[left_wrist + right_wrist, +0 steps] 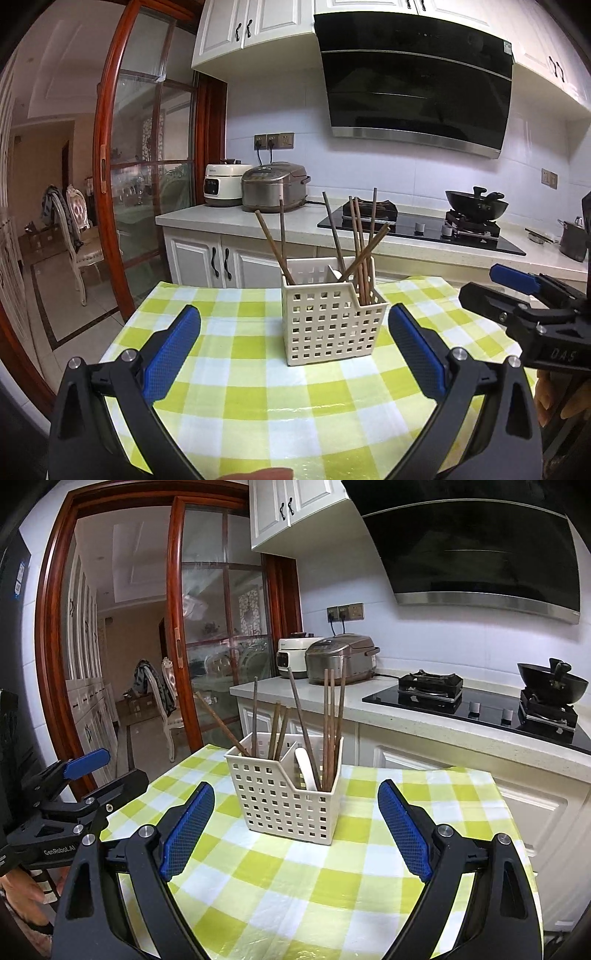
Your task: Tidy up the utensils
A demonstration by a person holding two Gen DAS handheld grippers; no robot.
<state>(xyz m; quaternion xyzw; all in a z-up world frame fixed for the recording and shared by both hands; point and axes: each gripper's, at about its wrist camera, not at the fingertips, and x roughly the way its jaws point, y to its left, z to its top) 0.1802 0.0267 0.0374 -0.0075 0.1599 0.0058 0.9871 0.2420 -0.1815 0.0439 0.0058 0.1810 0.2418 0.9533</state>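
Note:
A cream perforated utensil basket stands on the green checked tablecloth. Several brown chopsticks stand in its two compartments, and a white spoon stands in one compartment. My left gripper is open and empty just in front of the basket; it also shows at the left edge of the right wrist view. My right gripper is open and empty in front of the basket; it also shows in the left wrist view.
Behind the table runs a white counter with two rice cookers, a black gas hob and a wok. A wood-framed glass sliding door stands at the left.

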